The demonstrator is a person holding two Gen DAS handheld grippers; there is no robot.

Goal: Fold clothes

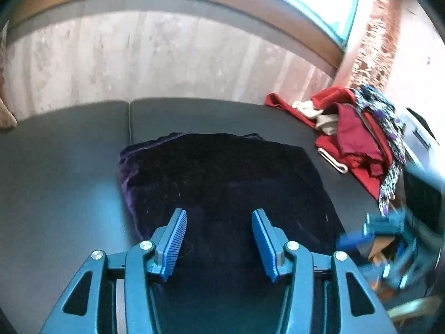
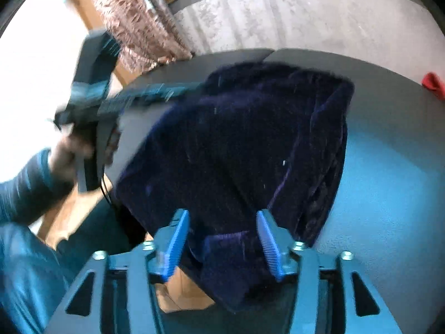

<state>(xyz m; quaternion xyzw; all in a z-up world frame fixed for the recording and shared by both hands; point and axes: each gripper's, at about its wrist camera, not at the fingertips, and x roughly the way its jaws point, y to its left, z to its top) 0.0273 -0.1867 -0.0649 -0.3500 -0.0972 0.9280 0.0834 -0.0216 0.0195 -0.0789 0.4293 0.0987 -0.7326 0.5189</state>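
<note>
- The left gripper (image 1: 219, 239) hung with its blue ribbed fingers (image 1: 175, 240) set wide apart, nothing between them, over the near part of a dark purple velvet garment (image 1: 222, 178).
- That garment lay folded into a rough rectangle on the dark grey table (image 1: 69, 167), filling the middle of the left wrist view; its far edge sat near a seam in the tabletop at about 11 o'clock.
- At about 2 o'clock from the garment, well apart from it, a heap of clothes (image 1: 353, 136) rested at the table's far corner: red cloth, a cream piece, and a purple-and-white patterned one draped over the side.
- The right gripper (image 2: 222, 239) also stood with its fingers (image 2: 268, 246) spread (no cloth pinched between the pads, as far as the blur allows), poised at the garment's near corner, which overhung the table edge.
- In the right wrist view the velvet garment (image 2: 250, 139) ran from 6 o'clock up toward 12, with thick rolled folds along its right side.
- At 9 o'clock in that view, a person's hand (image 2: 66, 153) in a dark sleeve (image 2: 25, 183) held the other gripper's handle, heavily smeared by motion.
- A patterned curtain (image 2: 133, 19) hung at 11 o'clock beside a bright window (image 2: 36, 55).
</note>
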